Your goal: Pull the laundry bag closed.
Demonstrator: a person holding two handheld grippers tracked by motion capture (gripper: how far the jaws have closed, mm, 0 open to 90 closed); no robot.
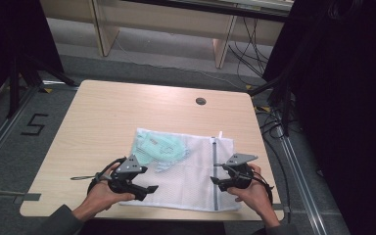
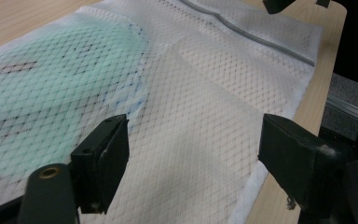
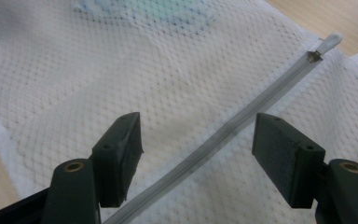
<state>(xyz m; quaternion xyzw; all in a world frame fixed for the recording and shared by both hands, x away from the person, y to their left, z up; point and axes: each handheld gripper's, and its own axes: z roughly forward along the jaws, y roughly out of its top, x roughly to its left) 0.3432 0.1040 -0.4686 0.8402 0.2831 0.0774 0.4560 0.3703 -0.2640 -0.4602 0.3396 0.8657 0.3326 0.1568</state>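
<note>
Zipper pull (image 3: 330,43) crisp past right claw (image 3: 198,149) — tiny overhead.

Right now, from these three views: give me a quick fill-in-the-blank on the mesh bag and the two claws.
1. The white mesh laundry bag lies flat on the light wooden ____.
2. Through the mesh shows a garment of pale ____ colour.
3. The grey zipper passes between the jaws of the ____ claw.
4. The jaws of the left claw stand ____, apart from the mesh.

Missing words: table; green; right; open
</note>
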